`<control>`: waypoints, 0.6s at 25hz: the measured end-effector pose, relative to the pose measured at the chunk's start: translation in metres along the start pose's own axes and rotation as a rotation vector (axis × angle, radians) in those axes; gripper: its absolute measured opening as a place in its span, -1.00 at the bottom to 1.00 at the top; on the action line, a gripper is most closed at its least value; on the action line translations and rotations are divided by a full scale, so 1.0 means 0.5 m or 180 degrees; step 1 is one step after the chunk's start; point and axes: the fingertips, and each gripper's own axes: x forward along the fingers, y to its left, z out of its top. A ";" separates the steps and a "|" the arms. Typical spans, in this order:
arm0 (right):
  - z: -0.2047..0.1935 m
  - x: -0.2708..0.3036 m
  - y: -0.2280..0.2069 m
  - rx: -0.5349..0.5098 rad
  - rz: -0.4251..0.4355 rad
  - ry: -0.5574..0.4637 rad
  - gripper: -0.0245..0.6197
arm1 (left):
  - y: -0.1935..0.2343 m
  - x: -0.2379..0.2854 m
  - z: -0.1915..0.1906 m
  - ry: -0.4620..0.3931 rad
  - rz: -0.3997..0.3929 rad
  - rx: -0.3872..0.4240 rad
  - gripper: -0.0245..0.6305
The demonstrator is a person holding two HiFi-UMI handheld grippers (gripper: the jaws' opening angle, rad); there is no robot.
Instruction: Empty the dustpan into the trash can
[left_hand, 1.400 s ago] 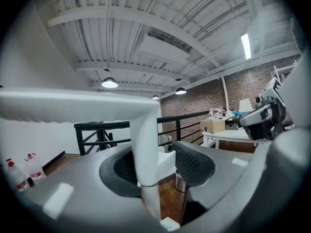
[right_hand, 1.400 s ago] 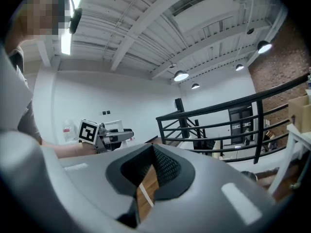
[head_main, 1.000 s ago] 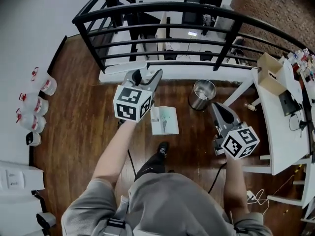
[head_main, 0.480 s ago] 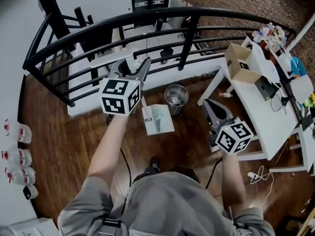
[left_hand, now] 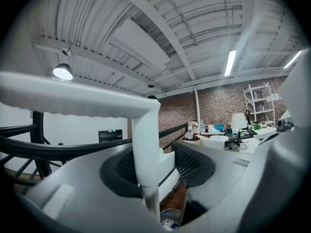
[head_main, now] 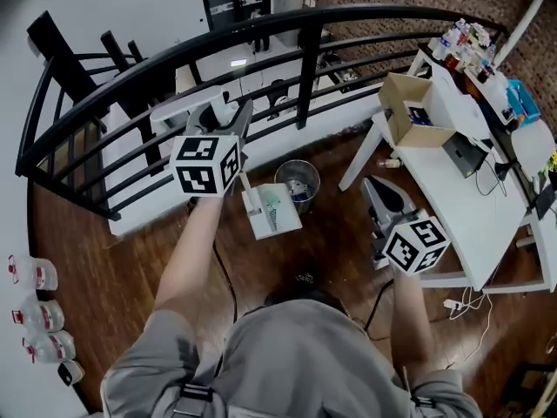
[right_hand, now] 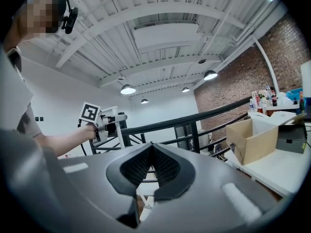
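left gripper (head_main: 230, 118) is clamped partway open on the upright white handle (left_hand: 146, 149) of the dustpan (head_main: 271, 214). the pan hangs above the dark wood floor (head_main: 130, 259), just beside the metal trash can (head_main: 298, 181). right gripper (right_hand: 151, 152) has its jaws pressed together with nothing in them. a black railing (head_main: 261, 33) curves behind. to the right is a white table (head_main: 487, 207) with an open cardboard box (head_main: 409, 111).

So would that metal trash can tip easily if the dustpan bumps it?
Probably: the trash can looks a small, thin metal cylinder standing free on the floor, so likely light. Once over, its round side would probably roll.
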 end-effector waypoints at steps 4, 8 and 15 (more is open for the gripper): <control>0.035 0.036 -0.091 0.0068 0.0033 -0.0093 -0.92 | -0.015 0.103 -0.008 0.0135 0.0041 0.0021 -0.36; 0.046 0.071 -0.161 0.0152 0.0175 -0.0121 -0.92 | -0.026 0.194 -0.005 0.0212 0.0151 0.0072 -0.36; 0.059 0.131 -0.231 0.0232 0.0199 -0.0121 -0.92 | -0.038 0.337 0.000 0.0322 0.0098 0.0130 -0.36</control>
